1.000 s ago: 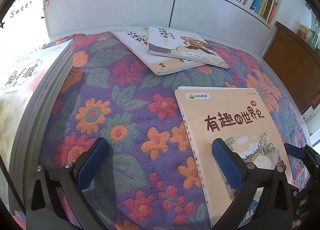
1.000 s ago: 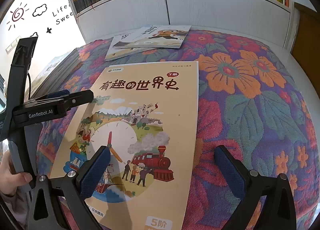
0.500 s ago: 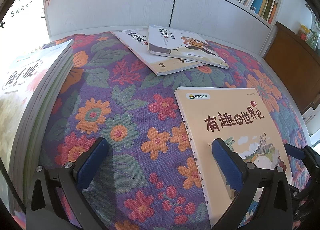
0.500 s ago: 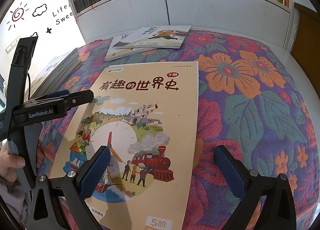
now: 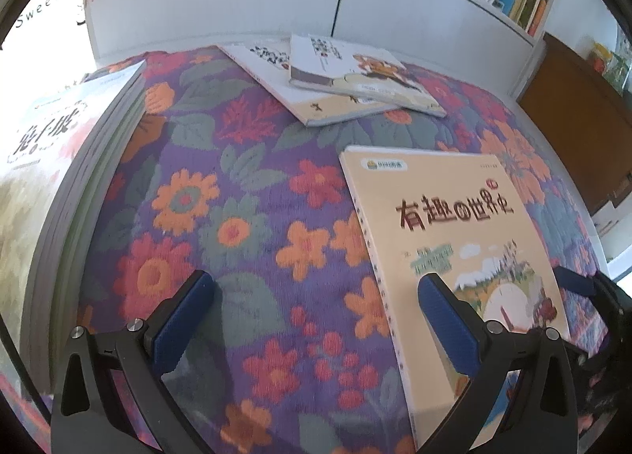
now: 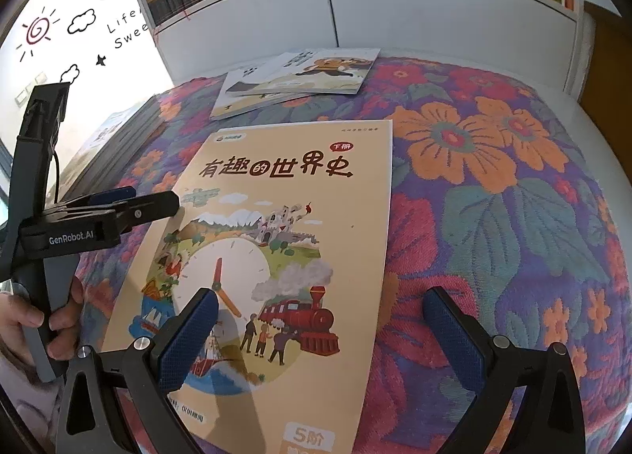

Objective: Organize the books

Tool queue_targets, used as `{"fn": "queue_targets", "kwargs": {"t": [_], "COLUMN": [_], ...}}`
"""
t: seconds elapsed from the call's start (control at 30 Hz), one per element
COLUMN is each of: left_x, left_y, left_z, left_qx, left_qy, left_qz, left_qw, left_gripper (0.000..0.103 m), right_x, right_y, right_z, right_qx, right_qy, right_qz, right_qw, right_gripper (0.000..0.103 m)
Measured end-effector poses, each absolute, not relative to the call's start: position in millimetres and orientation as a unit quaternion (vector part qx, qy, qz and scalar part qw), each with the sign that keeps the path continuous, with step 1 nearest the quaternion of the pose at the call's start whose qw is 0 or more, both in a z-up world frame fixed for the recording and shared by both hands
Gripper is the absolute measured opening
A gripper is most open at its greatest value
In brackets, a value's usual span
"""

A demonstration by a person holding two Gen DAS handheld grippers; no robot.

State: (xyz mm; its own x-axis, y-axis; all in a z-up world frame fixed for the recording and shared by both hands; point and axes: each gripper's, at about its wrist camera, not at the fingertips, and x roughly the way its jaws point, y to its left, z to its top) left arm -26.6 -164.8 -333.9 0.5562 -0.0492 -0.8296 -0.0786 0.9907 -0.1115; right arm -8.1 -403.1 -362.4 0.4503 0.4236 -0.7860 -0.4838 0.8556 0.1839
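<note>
Both the left gripper (image 5: 316,319) and right gripper (image 6: 320,329) hung spread wide and empty over the book (image 6: 276,256) at frame centre; gripping its edge likely came next

The history book (image 6: 284,256) lies on the tablecloth (image 6: 513,217); behind it two overlapped books (image 6: 296,79), to its left a book stack (image 5: 59,177).
</note>
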Motion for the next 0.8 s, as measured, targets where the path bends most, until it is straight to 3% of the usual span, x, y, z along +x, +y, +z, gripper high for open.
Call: {"fn": "queue_targets", "kwargs": {"t": [0.3,0.47,0.57,0.63,0.7,0.8], "left_x": [-35,-43,-42,-38,-34,-29], "left_y": [-179,-179,-172,-169,-167,-164], "left_z": [-331,-332,-329,-329,-328,-325], "left_qx": [-0.055,-0.064,-0.087,-0.101,-0.113,-0.15], "left_qy": [0.516,0.516,0.516,0.516,0.514,0.503], "left_qz": [-0.032,-0.06,-0.075,-0.084,-0.089,-0.115], "left_qw": [0.854,0.852,0.849,0.846,0.846,0.844], "left_gripper": [0.103,0.102,0.102,0.102,0.098,0.087], "right_x": [3,5,18,32,44,52], "right_y": [-427,-422,-436,-447,-450,-442], "right_z": [-357,-359,-367,-375,-383,-384], "right_qx": [0.098,0.159,0.18,0.215,0.236,0.229], "right_qy": [0.495,0.551,0.566,0.58,0.593,0.591], "right_qz": [0.307,0.387,0.402,0.408,0.411,0.422], "right_qw": [0.807,0.722,0.697,0.671,0.651,0.648], "right_gripper": [0.103,0.102,0.081,0.061,0.054,0.052]}}
